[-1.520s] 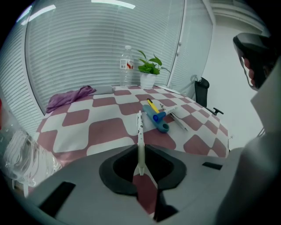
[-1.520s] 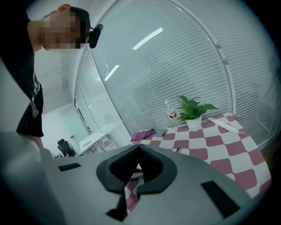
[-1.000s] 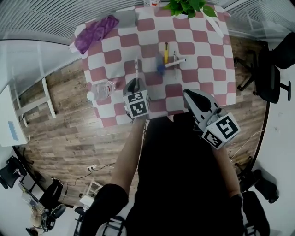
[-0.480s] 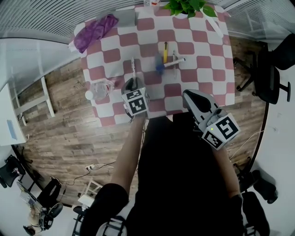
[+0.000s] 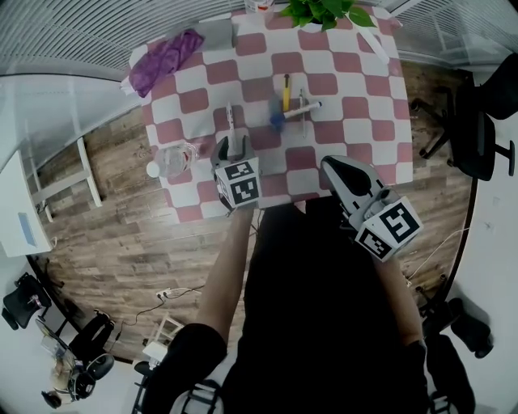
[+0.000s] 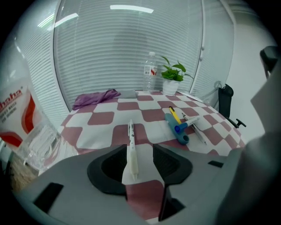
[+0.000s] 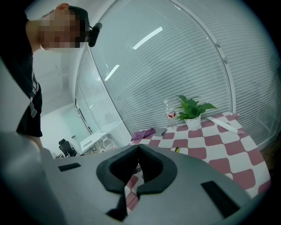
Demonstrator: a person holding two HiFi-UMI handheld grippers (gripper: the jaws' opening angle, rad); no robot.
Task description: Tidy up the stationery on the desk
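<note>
pink-and-white checked cloth covers the desk (image 5: 356,129), which stands on a wooden floor in front of white blinds. your left gripper (image 5: 233,145) is low over the near-left part of the desk, and its fingers (image 6: 105,165) are released, spread wide. the white pen (image 6: 131,149) lies flat on the cloth in the gap between them, tip toward you, a little nearer the finger on the left side of the left gripper view. from the head view that same white pen (image 5: 230,121) runs away from you, with only its near end between the fingers.

your right gripper (image 5: 330,164) hangs at the near edge of the desk, well apart from the pens. its fingers (image 7: 118,169) are clenched together with nothing between them.

further back, near the middle of the desk, a small cluster lies together: a yellow pen (image 5: 286,90), a blue marker (image 5: 278,120) and a white pen with a blue cap (image 5: 303,108), crossing or touching one another. a purple cloth (image 5: 166,55) is bunched at the far-left corner, a potted plant (image 5: 320,12) stands at the far edge with an upright water bottle (image 6: 150,77) beside it, and a clear plastic bottle (image 5: 174,158) sits at the left edge, just beside your left gripper
</note>
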